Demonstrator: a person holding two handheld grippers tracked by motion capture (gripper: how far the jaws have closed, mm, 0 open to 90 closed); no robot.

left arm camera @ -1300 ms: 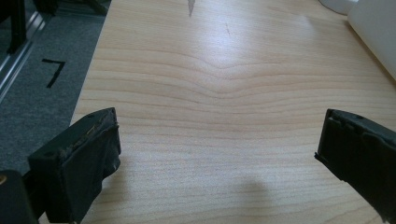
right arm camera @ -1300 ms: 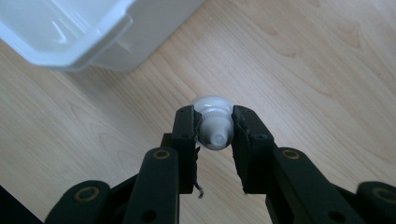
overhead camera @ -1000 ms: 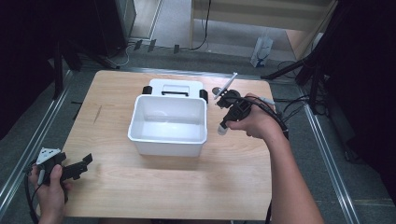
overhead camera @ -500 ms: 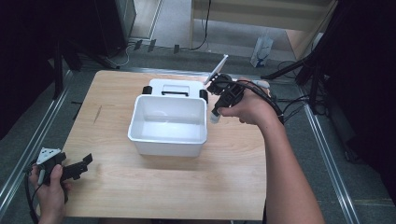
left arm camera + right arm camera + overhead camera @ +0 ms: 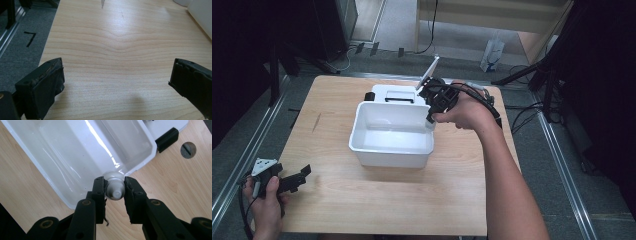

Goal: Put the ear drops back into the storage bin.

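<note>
A person sits at a wooden table [image 5: 362, 210] with a white plastic bin [image 5: 393, 134] at its middle. Since a second ago the right gripper [image 5: 430, 119] has swung from a spot well clear of the bin's right side to the bin's far right corner, carrying a white tube [image 5: 427, 75] with it. The tube has also tipped up: its flat tail now points away from the bin, toward the floor beyond the table, while its capped end points down beside the bin's rim. Judging by this, the tube is about to go into the bin and only needs moving over the opening before it is let go.

In the right gripper view, the right gripper's fingers [image 5: 99, 192] are closed a short way apart, pinching the tube's ribbed cap [image 5: 115, 190] between them. The cap sits just outside the bin's corner, over bare table, with the bin's glossy, empty inside just beyond.

A white lid with black clips [image 5: 393, 94] lies flat behind the bin, touching its far wall.

The left gripper [image 5: 303, 173] has not moved. It rests low on the table, well apart from the bin's near left corner, held by the person's left hand [image 5: 266, 202]. In the left gripper view its fingers [image 5: 42, 85] are spread wide with only wood grain between them, holding nothing.
</note>
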